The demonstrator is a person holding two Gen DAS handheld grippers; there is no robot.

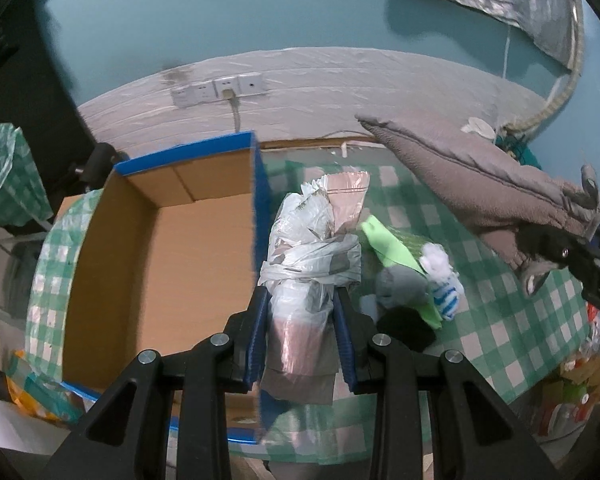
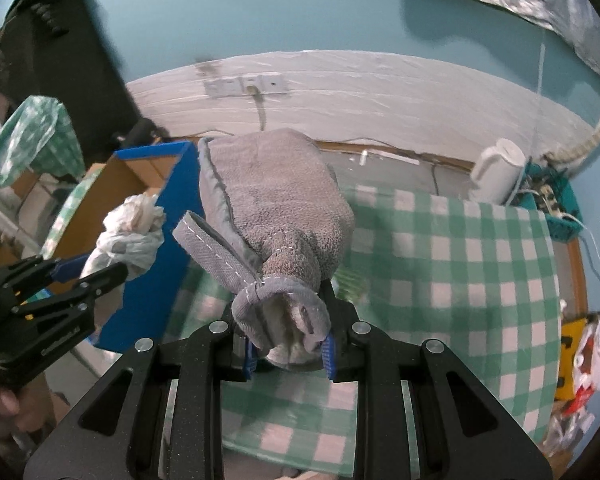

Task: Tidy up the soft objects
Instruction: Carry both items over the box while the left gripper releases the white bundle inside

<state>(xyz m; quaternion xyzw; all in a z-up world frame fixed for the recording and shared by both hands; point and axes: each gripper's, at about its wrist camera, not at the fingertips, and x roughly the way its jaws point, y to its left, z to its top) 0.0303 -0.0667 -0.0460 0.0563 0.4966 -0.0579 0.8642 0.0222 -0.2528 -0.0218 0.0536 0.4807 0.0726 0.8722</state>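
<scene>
Now left gripper is clamped on a bundle of plastic bags beside the cardboard box; right gripper pinches grey towel, prob. lifted above checkered tablecloth.

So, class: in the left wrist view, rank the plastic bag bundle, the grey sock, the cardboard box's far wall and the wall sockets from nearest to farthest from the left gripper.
1. Plastic bag bundle: between the left gripper's jaws.
2. Grey sock: just right, on the checked cloth.
3. Cardboard box's far wall: up left.
4. Wall sockets: on the back wall.
</scene>
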